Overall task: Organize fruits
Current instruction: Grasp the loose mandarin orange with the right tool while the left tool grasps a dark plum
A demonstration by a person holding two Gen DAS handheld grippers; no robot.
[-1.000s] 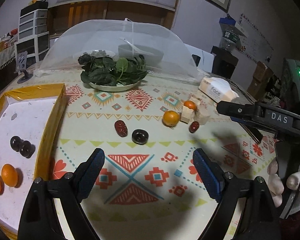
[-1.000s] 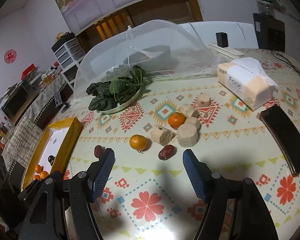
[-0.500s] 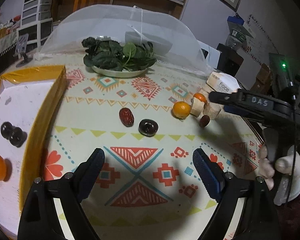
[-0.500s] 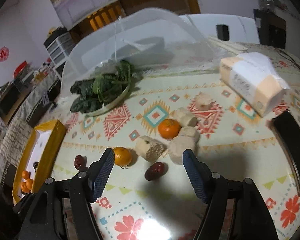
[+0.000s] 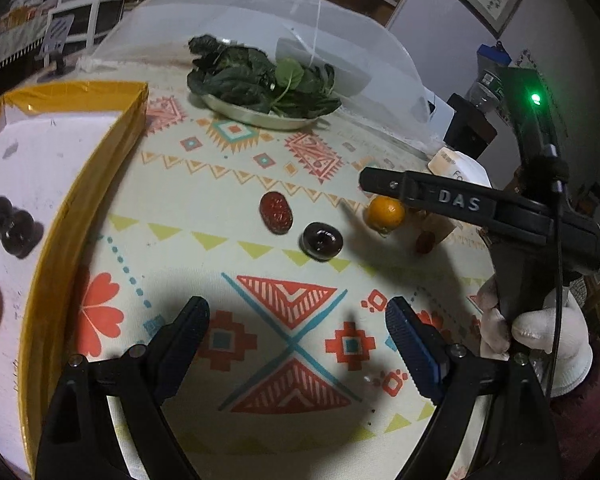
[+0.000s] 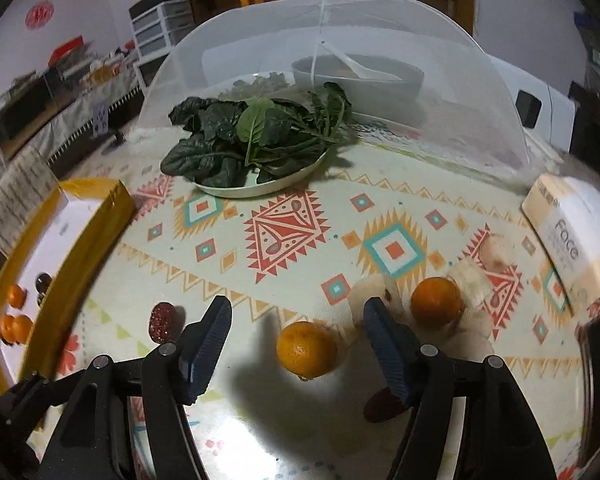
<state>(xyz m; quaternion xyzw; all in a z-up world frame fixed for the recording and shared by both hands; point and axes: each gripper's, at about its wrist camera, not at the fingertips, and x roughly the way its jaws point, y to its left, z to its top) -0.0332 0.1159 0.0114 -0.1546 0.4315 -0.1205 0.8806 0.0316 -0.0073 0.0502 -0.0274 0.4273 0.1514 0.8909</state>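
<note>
Two grippers, both spread wide and empty. Left to right: yellow-rimmed tray (image 5: 100,176) holding dark plums (image 5: 10,226); red date (image 5: 276,213) and dark plum (image 5: 322,241) on the patterned tablecloth (image 5: 228,184), ahead of the left gripper (image 5: 296,340); a mandarin (image 6: 306,349) between the right gripper's (image 6: 298,338) fingers, unpinched; second mandarin (image 6: 436,301) among pale chunks (image 6: 470,280).

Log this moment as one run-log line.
right gripper: jaws open, either side of small round orange tangerine | left gripper: jaws open, empty | yellow-rimmed white tray: partly filled
</note>
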